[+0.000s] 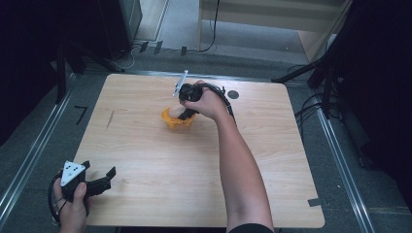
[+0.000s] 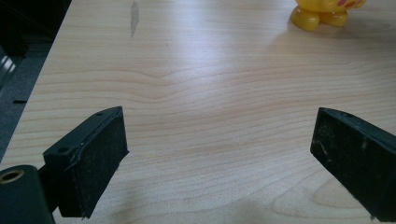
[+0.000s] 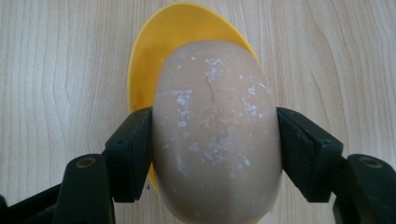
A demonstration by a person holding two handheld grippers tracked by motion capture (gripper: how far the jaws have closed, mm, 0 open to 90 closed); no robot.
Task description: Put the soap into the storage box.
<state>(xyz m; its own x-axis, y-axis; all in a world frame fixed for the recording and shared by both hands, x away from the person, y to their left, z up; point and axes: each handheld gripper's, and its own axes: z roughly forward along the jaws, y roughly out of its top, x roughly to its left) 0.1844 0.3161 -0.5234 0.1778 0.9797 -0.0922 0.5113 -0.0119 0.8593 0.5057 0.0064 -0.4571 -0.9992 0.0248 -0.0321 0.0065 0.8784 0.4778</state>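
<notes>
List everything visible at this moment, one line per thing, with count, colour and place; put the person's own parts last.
Table: one, light wood, centre of the high view.
Soap bar: one, pale beige, oval, clamped between the right claw's pads above the yellow dish.
Yellow dish: one, yellow, on small feet, standing on the table's far middle.
Dark round spot: one, dark, on the table near its far edge.
Grey floor: around the table, with metal rails and cables.
Left claw: one, black, jaws wide apart with nothing between them, at the table's near left corner.
Right claw: one, black, shut on the soap bar.
Forearm: one, reaching across the table.
</notes>
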